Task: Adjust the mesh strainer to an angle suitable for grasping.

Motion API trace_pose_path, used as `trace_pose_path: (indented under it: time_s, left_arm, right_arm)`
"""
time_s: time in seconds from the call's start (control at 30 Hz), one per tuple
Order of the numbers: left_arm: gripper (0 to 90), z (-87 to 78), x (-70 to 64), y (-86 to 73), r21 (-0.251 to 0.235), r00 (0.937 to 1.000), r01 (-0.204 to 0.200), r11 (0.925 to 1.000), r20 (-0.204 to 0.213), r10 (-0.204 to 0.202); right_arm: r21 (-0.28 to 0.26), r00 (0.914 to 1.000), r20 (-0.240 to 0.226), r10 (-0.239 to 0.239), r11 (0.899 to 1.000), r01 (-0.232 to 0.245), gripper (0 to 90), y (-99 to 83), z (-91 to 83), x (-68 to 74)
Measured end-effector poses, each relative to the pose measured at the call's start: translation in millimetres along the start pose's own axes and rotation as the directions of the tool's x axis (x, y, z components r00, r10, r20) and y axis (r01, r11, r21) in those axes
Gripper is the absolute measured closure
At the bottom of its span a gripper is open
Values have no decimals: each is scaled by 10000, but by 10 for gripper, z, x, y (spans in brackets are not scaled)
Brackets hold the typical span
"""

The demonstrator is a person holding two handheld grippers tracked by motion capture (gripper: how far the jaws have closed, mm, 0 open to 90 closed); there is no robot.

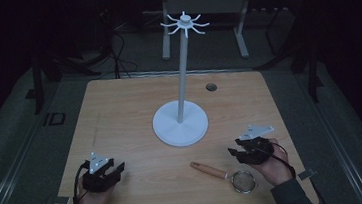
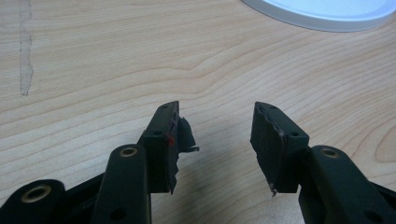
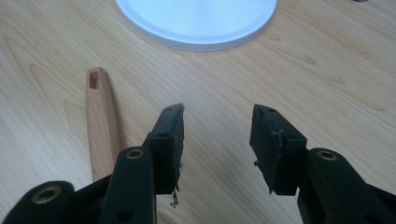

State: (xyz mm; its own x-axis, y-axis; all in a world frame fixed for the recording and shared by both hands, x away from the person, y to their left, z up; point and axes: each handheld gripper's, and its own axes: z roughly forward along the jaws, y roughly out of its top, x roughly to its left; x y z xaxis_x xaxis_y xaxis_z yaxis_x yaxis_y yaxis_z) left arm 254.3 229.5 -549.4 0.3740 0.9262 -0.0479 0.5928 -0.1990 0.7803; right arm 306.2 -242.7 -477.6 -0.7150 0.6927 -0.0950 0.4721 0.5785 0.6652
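My right claw [image 1: 237, 153] hovers near the worktop's [image 1: 120, 113] front right corner, jaws apart and empty, just beside the small strainer [image 1: 243, 181], whose wooden handle [image 3: 102, 126] lies left of my jaws. My left claw [image 1: 116, 169], also gaping, sits near the front left corner.

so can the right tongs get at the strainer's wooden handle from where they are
Probably yes. The right tongs are open and empty, and the wooden handle lies flat on the table just beside them with nothing between. The white stand sits farther off, out of the way.
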Motion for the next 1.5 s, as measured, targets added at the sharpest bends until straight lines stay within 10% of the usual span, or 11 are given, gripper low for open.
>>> trace_pose_path:
  time_s: [0.67, 1.5]
  left_arm:
    - [525, 10, -15, 3, 85, 10000, -90, 9999, -5, 90]
    - [525, 20, -20, 4, 139, 9999, -103, 9998, 38, 102]
  right_arm:
    - [1142, 9931, -878, -775, 9896, 874, 533, 183, 154, 123]
    - [2928, 9570, -2252, -1826, 9242, 2453, 505, 285, 394, 370]
